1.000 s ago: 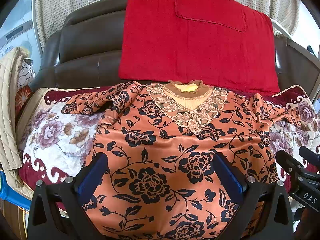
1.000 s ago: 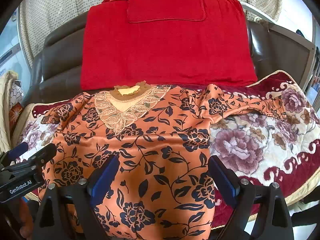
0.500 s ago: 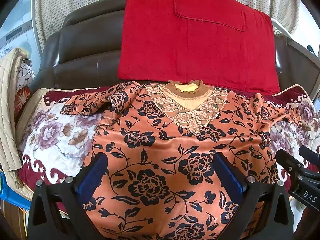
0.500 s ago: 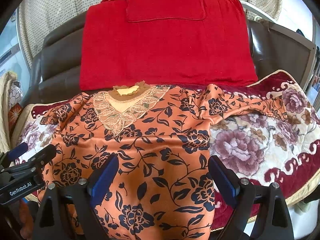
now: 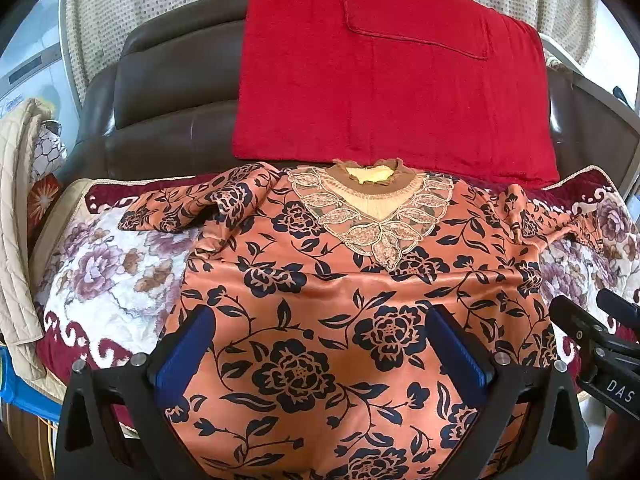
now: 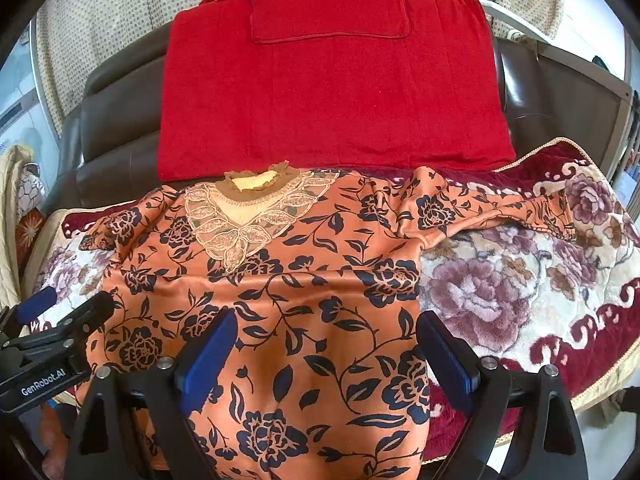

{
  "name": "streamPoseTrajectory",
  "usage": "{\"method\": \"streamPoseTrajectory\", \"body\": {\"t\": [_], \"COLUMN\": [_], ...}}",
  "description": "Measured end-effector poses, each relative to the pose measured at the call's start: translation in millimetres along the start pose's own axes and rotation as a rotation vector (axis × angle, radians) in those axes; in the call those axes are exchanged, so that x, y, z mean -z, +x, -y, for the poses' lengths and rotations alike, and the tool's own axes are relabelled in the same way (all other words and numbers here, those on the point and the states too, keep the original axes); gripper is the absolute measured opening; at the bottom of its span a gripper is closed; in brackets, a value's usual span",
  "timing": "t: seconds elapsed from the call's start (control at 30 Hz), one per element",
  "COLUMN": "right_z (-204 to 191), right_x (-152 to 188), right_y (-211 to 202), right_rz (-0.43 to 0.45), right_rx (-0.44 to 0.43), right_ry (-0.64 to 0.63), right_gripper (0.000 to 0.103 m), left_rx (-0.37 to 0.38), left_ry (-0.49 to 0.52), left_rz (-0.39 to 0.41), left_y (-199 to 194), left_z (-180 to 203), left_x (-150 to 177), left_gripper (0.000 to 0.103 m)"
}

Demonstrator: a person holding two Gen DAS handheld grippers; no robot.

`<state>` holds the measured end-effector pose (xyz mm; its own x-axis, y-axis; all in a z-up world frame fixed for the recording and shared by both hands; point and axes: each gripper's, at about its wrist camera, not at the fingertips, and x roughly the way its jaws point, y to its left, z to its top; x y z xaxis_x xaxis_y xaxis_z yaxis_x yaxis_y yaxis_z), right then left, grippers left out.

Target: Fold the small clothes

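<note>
A home living room; brown leather sofa [image 5: 168, 128], floral plush blanket [image 6: 520, 292], dotted curtain [image 5: 160, 8].

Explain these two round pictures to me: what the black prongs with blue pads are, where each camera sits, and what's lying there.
No robot here: a person holds a two-finger gripper in each hand, each with a fisheye camera looking along its fingers. One picture is from the left gripper, the other from the right gripper; each also glimpses the other at its edge. Both are open and hold nothing. Below them an orange floral blouse lies spread flat, lace collar away from the cameras, on a flowered blanket over a brown sofa. A red cloth drapes the backrest.
</note>
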<state>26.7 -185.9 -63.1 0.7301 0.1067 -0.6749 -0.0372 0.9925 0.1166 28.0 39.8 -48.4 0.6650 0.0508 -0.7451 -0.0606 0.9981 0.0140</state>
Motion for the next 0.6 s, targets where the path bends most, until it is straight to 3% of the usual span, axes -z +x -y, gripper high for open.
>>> {"method": "streamPoseTrajectory", "body": {"t": [0.1, 0.43, 0.53, 0.6], "right_z": [1, 9, 33, 75], "right_x": [0, 3, 2, 3], "right_y": [-1, 17, 25, 41], "right_rz": [0.039, -0.06, -0.06, -0.065], "right_rx": [-0.031, 0.004, -0.073, -0.176], "right_ry": [0.025, 0.014, 0.105, 0.259], "right_gripper": [0.093, 0.093, 0.093, 0.093], "left_rx": [-0.001, 0.01, 0.027, 0.02], "left_ry": [0.002, 0.0, -0.013, -0.019], "left_rz": [-0.003, -0.017, -0.027, -0.042], "left_y": [2, 13, 21, 29], "left_z": [1, 1, -7, -16], "left_x": [0, 2, 5, 9], "left_gripper": [0.103, 0.103, 0.103, 0.103]}}
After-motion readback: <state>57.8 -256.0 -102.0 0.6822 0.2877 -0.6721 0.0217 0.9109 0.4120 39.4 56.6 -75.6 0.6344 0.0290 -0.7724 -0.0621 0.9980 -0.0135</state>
